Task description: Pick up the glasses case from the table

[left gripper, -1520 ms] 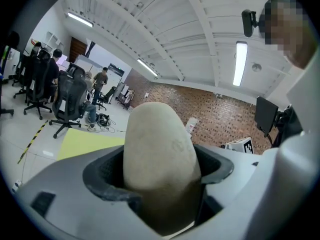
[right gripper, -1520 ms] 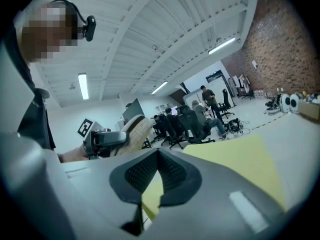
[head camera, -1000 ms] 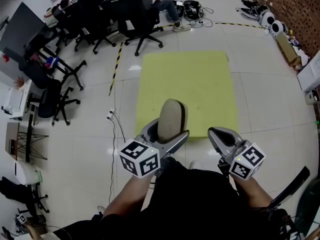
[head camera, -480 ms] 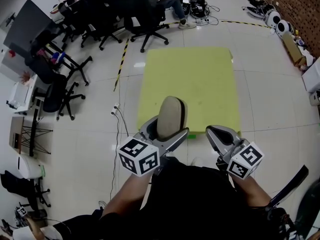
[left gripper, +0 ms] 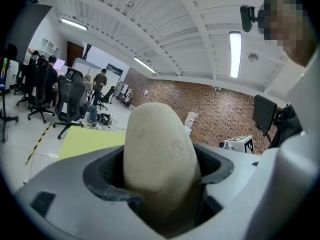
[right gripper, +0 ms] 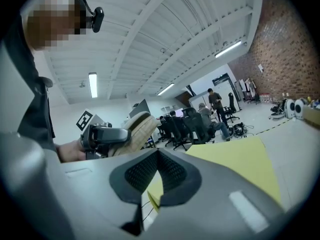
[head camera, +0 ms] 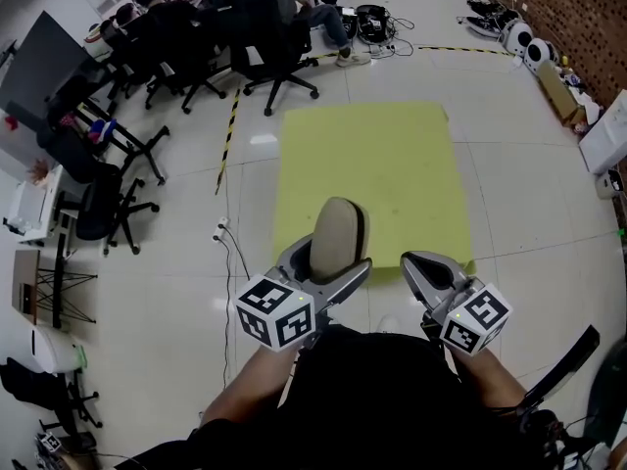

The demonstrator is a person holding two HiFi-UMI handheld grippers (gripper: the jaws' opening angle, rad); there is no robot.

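Note:
The glasses case [head camera: 337, 238] is a beige oval hard case with a dark seam. It stands upright in my left gripper [head camera: 328, 262], which is shut on its lower half, close to the person's body. In the left gripper view the glasses case [left gripper: 160, 164] fills the gap between the grey jaws. Beside it at the right, my right gripper [head camera: 419, 262] is shut with nothing in it, its dark pads [right gripper: 145, 171] pressed together. From the right gripper view the glasses case [right gripper: 137, 129] shows at the left, in the left gripper [right gripper: 100, 134]. The yellow-green table [head camera: 392, 164] lies ahead and below.
Black office chairs [head camera: 265, 37] and seated people stand beyond the table at the far left. A cable [head camera: 233, 253] runs over the white tiled floor at the left. White round devices [head camera: 529, 42] and a brick wall are at the far right.
The case stays in the left gripper and both grippers keep their pose. Only the head view sways slightly over the table.

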